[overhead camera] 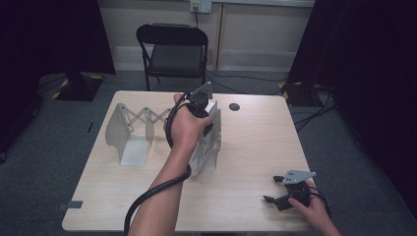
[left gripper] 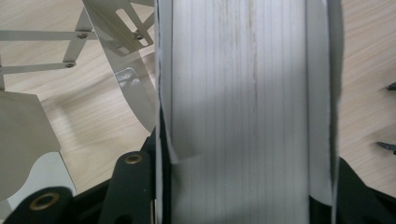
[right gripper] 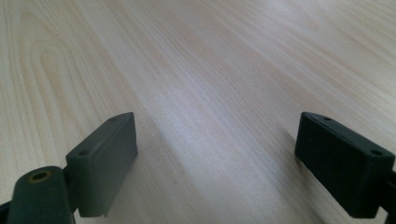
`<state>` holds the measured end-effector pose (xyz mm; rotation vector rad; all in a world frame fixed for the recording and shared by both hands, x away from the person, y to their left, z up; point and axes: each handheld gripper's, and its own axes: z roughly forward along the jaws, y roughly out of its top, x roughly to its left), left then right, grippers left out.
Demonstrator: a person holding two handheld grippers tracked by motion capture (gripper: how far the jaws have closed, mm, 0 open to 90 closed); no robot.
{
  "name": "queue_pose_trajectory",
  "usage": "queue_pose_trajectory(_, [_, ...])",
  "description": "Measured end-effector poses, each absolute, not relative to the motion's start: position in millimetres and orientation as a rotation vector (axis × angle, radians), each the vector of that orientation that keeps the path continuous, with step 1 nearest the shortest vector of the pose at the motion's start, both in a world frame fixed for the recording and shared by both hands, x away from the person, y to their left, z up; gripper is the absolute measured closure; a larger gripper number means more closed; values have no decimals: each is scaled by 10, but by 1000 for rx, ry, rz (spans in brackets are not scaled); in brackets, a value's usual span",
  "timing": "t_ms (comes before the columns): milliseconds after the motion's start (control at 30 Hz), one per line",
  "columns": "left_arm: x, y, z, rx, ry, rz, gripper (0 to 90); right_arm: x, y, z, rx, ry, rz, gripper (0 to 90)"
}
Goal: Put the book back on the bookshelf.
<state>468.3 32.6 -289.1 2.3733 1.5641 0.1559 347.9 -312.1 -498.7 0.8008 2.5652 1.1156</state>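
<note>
One book (left gripper: pixel 238 93) inside metal rack (overhead camera: pixel 123 132)

Dim room, lit tabletop, soft shadows, near surfaces blurred

The table (right gripper: pixel 210 70) is pale, smooth wood grain. The expandable rack (left gripper: pixel 28 126) is matt grey metal. The gripper's fingers (right gripper: pixel 105 161) are matt black plastic.

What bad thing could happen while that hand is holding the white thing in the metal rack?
The left gripper is shut on the white book at its top edge alone, so it might slip or tip. The stretchy metal rack looks light and could slide on the table if the book drags on it. The right gripper rests far off, open, steadying nothing.
</note>
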Motion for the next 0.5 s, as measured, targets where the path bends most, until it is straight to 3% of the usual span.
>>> queue_pose_trajectory(500, [4755, 302, -2925, 2347, 1603, 175, 531, 3478, -3121, -4987, 802, 2565, 1116, 123])
